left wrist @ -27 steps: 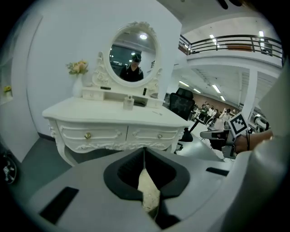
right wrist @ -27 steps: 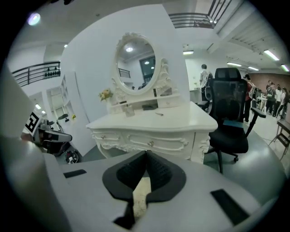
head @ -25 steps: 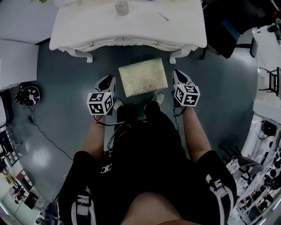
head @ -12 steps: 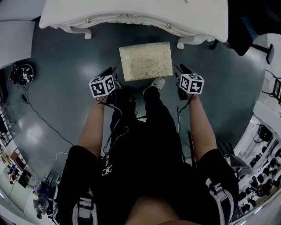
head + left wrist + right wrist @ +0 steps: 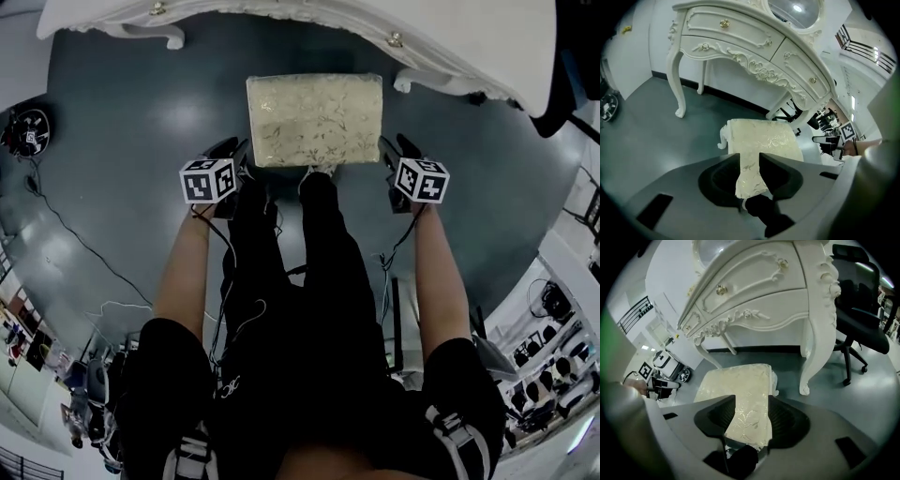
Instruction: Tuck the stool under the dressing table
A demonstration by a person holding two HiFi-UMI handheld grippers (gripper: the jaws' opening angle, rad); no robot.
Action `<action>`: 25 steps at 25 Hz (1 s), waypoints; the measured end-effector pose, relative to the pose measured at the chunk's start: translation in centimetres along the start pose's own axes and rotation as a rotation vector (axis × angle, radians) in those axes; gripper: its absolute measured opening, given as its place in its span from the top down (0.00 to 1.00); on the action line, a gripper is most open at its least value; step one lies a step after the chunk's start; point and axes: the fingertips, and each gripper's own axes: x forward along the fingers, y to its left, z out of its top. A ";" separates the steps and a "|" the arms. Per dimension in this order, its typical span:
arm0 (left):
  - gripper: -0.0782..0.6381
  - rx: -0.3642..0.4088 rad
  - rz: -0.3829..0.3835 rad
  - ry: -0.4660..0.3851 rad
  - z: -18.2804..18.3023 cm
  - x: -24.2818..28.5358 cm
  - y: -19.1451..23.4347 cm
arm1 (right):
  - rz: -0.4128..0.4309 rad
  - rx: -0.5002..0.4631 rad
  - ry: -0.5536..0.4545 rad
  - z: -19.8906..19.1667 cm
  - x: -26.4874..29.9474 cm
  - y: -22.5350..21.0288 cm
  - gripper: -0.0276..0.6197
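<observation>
Stool (image 5: 314, 120) sits on the floor just short of the dressing table (image 5: 450, 37). The left claw (image 5: 750, 160) has just narrowed to half-open and the right claw (image 5: 751, 404) has just opened wide. The seat's near corners are in both gaps, unpinched. The top looks squishy and the frame stiff and lightish, so I'd grab the seat's side edges.

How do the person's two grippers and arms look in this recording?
The left gripper and right gripper are dark grey, each carrying a white cube with black square markers. Thin dark cables trail back along the forearms. The sleeves are short and black.
</observation>
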 end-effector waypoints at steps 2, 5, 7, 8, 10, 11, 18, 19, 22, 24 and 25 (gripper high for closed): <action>0.69 0.013 0.005 0.006 -0.9 2.0 1.2 | 0.018 -0.009 0.019 -0.8 2.2 -0.8 0.59; 0.69 -0.003 0.004 0.011 -2.3 4.7 2.7 | 0.069 -0.003 0.028 -1.7 4.8 -1.8 0.57; 0.63 -0.040 -0.031 0.024 -3.3 6.4 3.1 | 0.104 0.004 0.032 -2.4 6.0 -2.4 0.55; 0.61 -0.061 -0.053 0.033 -3.7 7.2 3.3 | 0.112 0.007 0.038 -2.9 6.5 -2.8 0.55; 0.59 -0.096 -0.091 0.047 -4.2 8.4 3.5 | 0.121 0.012 0.054 -3.9 7.3 -3.6 0.55; 0.57 -0.112 -0.107 0.054 -4.4 8.9 3.7 | 0.130 0.018 0.060 -4.3 7.7 -4.0 0.55; 0.55 -0.243 -0.258 0.036 -5.4 10.8 3.9 | 0.299 0.125 0.092 -5.3 9.0 -4.6 0.51; 0.55 -0.256 -0.275 0.022 -5.3 10.9 3.9 | 0.324 0.147 0.102 -5.3 9.1 -4.6 0.52; 0.55 -0.312 -0.323 -0.006 -5.4 10.8 3.9 | 0.373 0.173 0.126 -5.3 9.4 -4.2 0.55; 0.55 -0.351 -0.355 -0.014 -5.5 10.6 3.9 | 0.400 0.193 0.137 -5.5 9.4 -4.1 0.58; 0.55 -0.360 -0.363 -0.019 -5.5 10.6 3.9 | 0.416 0.221 0.140 -5.6 9.5 -4.0 0.58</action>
